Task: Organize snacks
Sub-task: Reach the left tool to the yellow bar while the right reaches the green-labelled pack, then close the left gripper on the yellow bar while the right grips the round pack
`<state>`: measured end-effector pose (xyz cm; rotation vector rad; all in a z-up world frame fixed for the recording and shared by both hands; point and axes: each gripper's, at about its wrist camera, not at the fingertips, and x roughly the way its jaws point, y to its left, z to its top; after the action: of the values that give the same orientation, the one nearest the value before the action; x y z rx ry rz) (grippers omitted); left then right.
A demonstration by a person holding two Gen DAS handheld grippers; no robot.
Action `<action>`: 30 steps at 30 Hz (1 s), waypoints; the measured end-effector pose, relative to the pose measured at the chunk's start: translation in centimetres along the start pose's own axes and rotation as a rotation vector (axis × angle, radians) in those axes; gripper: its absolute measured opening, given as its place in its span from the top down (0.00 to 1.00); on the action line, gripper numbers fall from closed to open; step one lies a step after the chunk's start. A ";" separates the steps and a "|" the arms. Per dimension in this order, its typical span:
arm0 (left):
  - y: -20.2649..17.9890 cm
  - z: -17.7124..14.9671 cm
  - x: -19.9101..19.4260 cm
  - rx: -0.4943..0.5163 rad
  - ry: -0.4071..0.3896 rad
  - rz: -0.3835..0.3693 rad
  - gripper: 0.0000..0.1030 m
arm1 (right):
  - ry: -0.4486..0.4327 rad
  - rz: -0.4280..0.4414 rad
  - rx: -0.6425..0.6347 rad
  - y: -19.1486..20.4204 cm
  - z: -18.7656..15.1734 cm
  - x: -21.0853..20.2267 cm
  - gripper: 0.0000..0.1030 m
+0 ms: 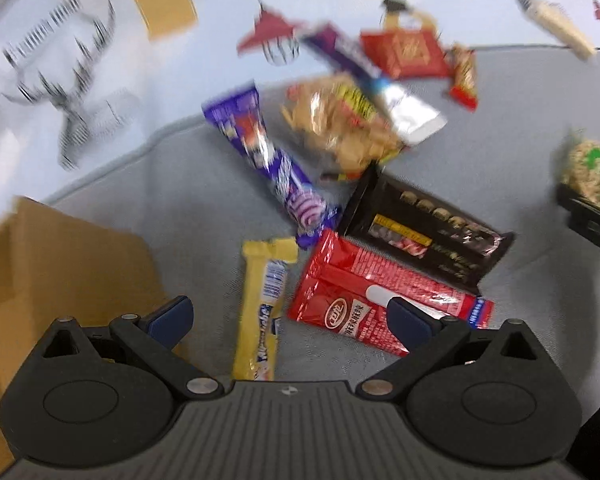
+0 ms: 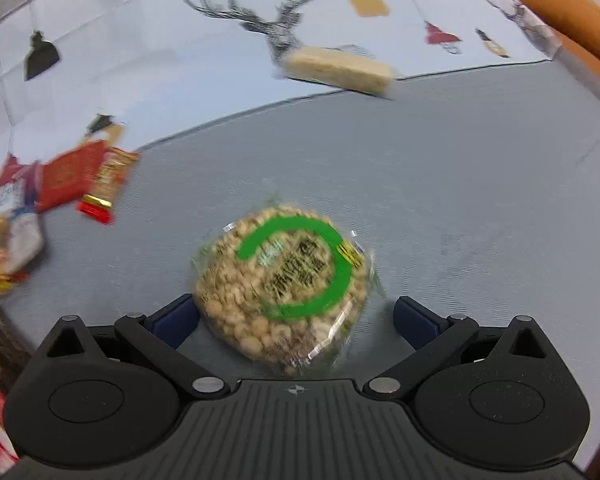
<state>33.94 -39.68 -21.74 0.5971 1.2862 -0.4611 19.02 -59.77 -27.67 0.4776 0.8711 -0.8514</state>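
Note:
My left gripper (image 1: 290,314) is open above a pile of snacks on a grey mat (image 1: 480,128). A yellow candy bar (image 1: 262,312) lies between its fingers, and a red packet (image 1: 376,300) sits under the right finger. Beyond them lie a purple wrapper (image 1: 272,160), a black chocolate pack (image 1: 424,232) and a clear bag of peanuts (image 1: 340,128). My right gripper (image 2: 296,316) is open around a round puffed-grain cake with a green ring (image 2: 288,284); the jaws stand at its sides, and whether they touch it is unclear.
A cardboard box (image 1: 60,264) stands at the left of the left gripper. A red box (image 1: 404,50) and a small red-gold bar (image 1: 464,76) lie at the mat's far edge. A pale rice bar (image 2: 340,68) rests on the deer-print tablecloth (image 2: 140,48). Orange furniture (image 2: 568,16) sits far right.

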 end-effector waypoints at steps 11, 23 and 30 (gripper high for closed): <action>3.7 0.9 3.5 0.033 0.045 0.045 0.01 | -0.017 0.008 -0.012 -0.1 -0.4 -0.1 0.00; 5.0 0.8 2.6 -0.101 0.044 -0.045 0.85 | -0.027 -0.006 -0.024 0.4 -0.9 -0.5 0.02; 4.1 0.3 -2.1 -0.124 -0.070 -0.036 0.91 | -0.117 0.010 0.050 -0.5 -0.6 -2.4 0.29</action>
<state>36.28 -36.76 -18.96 0.4513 1.2502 -0.4251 17.47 -58.53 -26.08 0.4705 0.7410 -0.8845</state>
